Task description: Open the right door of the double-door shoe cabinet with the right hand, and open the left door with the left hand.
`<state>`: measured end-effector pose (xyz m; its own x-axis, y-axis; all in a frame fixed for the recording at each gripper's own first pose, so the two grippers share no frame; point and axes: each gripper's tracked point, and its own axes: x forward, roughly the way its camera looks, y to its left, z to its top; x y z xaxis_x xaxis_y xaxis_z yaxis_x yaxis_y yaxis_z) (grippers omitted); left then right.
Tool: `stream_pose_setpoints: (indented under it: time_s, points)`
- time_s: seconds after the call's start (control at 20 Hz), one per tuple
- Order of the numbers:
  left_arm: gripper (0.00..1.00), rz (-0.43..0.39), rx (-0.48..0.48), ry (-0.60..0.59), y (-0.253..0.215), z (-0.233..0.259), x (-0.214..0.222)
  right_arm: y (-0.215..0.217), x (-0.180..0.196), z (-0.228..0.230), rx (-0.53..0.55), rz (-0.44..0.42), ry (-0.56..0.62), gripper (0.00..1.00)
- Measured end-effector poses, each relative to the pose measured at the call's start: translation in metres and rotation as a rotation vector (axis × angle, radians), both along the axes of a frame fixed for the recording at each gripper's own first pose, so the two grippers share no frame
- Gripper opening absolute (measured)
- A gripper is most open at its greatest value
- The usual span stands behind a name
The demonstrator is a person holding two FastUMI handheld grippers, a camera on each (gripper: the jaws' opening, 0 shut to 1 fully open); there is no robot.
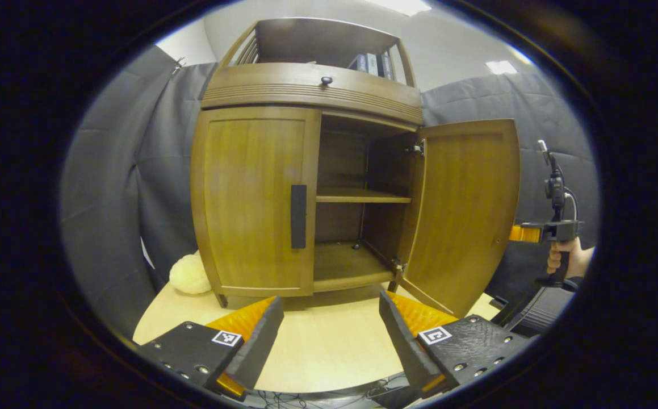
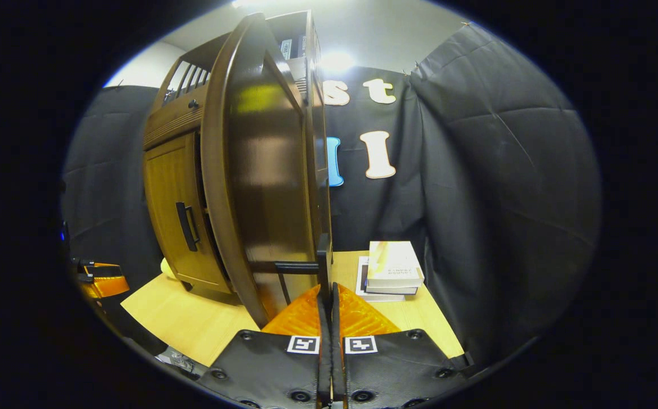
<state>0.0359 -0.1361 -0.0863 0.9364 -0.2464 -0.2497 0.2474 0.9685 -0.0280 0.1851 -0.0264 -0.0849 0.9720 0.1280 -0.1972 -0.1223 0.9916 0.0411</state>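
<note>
Light wood table (image 1: 329, 346) right ahead of left gripper (image 1: 329, 324), w/ the shoe cabinet (image 1: 260, 204) standing on it. Soft cream ball thing (image 1: 189, 275) sits at cabinet's left bottom corner. Books (image 2: 391, 270) lie stacked just ahead of right gripper (image 2: 327, 295).

Right door (image 1: 465, 213) open, left door (image 1: 255, 199) shut.
</note>
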Motion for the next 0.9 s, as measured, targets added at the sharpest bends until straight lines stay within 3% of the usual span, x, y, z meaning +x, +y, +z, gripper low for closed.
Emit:
stream_pose_setpoints:
  time_s: [0.3,0.4,0.65,0.9]
  points:
    - [0.99,0.01,-0.008,-0.003,0.014,0.002,0.001,-0.007,-0.027,0.004,-0.018,-0.027,0.0,0.04]
    - [0.99,0.026,0.001,-0.011,0.018,0.0,0.002,-0.013,-0.041,0.012,-0.028,-0.071,-0.017,0.04]
    - [0.99,0.072,-0.011,-0.037,0.046,0.01,0.024,0.007,-0.084,0.025,-0.03,-0.133,-0.051,0.02]
    - [0.97,0.101,0.002,-0.088,0.058,0.026,0.056,0.068,-0.091,0.039,0.005,-0.048,-0.06,0.02]
